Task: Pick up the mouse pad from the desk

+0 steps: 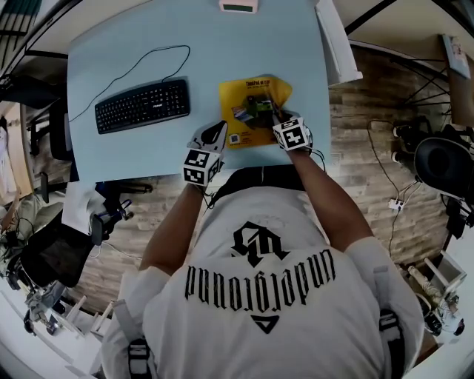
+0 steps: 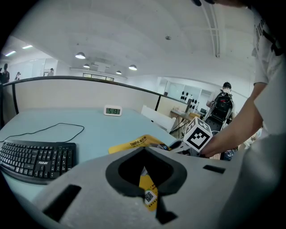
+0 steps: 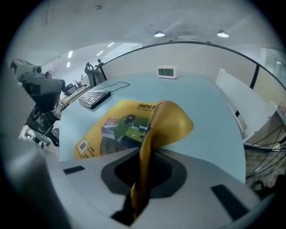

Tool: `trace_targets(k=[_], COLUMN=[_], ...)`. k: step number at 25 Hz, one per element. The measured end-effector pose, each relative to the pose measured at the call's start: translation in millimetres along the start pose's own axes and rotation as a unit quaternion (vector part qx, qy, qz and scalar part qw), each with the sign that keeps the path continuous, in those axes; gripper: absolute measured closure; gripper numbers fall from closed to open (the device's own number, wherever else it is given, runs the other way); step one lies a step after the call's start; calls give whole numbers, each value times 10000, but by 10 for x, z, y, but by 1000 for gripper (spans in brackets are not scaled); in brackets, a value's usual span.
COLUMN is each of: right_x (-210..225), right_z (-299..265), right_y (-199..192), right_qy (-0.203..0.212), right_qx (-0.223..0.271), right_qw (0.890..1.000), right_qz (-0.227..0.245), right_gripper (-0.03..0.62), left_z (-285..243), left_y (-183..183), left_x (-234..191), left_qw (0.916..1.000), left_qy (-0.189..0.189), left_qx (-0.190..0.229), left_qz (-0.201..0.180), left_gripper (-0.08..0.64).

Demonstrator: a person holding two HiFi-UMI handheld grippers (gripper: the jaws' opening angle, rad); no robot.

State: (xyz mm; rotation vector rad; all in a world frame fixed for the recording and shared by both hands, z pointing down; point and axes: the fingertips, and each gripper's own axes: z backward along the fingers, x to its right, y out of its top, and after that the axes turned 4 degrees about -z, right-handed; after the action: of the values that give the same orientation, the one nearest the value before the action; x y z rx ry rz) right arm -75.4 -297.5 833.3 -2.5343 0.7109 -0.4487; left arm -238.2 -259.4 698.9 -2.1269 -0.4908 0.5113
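A yellow printed mouse pad [image 1: 248,104] lies on the light blue desk [image 1: 111,52], near its front edge. My right gripper [image 1: 275,115] is shut on the pad's right edge, which curls up off the desk; in the right gripper view the pad [image 3: 111,129] folds into a strip pinched between the jaws [image 3: 149,150]. My left gripper [image 1: 220,129] is at the pad's front left edge. In the left gripper view a thin yellow strip with a QR label sits between its closed jaws [image 2: 144,150], and the rest of the pad [image 2: 134,143] rises beyond them.
A black keyboard [image 1: 142,106] with a looping cable lies left of the pad. A small digital clock [image 1: 238,6] stands at the desk's far edge. A white panel [image 1: 337,41] lines the desk's right side. A black chair [image 1: 52,252] stands at the lower left.
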Motion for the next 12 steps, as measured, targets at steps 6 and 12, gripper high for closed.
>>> trace_targets(k=[6, 12], right_x=[-96, -263], right_z=[127, 378], right_y=[84, 233], right_qy=[166, 298], right_qx=[207, 508], right_qw=[9996, 9982], right_qz=[-79, -103], right_gripper=[568, 568], left_z=[146, 307], left_y=[-48, 23], left_x=[1, 50], left_qw=[10000, 9997], left_qy=[43, 67], left_qx=[53, 222], left_qz=[-12, -1], left_gripper=[552, 552])
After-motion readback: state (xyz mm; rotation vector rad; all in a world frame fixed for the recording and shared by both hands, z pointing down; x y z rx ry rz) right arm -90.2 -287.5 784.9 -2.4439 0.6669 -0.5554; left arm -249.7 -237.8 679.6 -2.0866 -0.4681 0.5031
